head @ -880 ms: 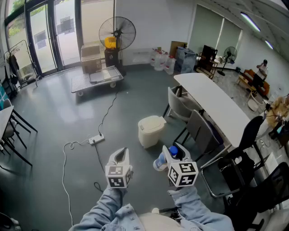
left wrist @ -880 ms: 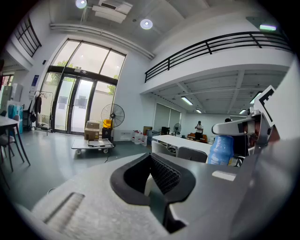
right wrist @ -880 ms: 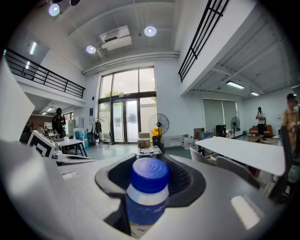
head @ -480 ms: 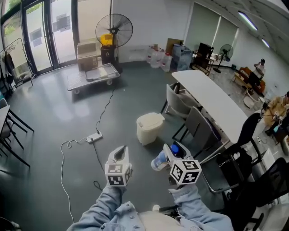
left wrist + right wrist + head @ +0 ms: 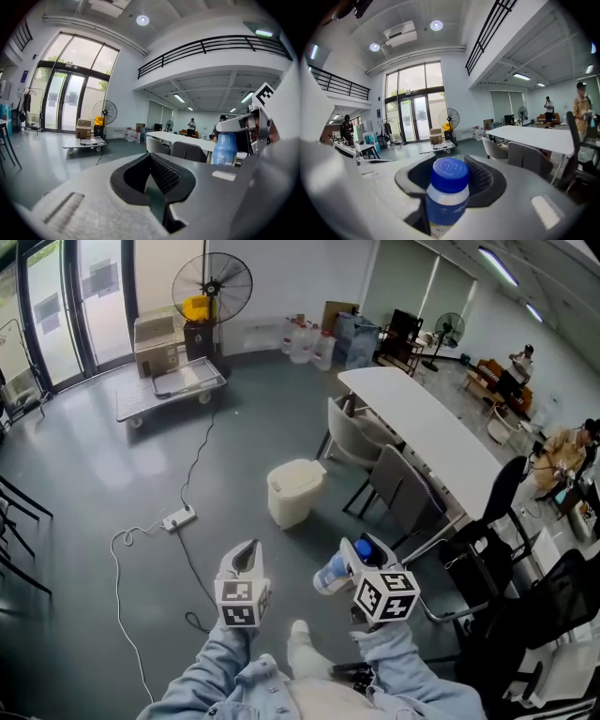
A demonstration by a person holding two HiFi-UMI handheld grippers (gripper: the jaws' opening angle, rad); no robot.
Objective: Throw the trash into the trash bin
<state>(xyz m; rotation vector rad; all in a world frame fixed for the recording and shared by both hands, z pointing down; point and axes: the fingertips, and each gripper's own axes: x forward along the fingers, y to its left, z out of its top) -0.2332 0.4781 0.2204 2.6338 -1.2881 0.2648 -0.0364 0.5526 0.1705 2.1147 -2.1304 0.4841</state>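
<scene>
Plainly the biggest thing that matters is the squat cream plastic trash bin with its lid down, standing on the grey floor. Everything else I place from it.

On the near side of the bin, well apart from it and a little to its right in the head view, rides the small pale-blue plastic bottle with a dark blue screw cap. I'd judge it light, with smooth rounded walls that could slip or twist in a pinch. The walls look thin enough to dent if squeezed hard. The body just under the cap strikes me as the firmest place to hold it, and that is roughly where it is held. It won't break if dropped, though it may roll.

The right gripper has its jaws set fairly wide and pressed on either side of that bottle. In the right gripper view the cap stands up between the ribbed pads.

The left gripper hangs on the near side of the bin too, slightly to its left, with its jaws pressed together on nothing.
</scene>
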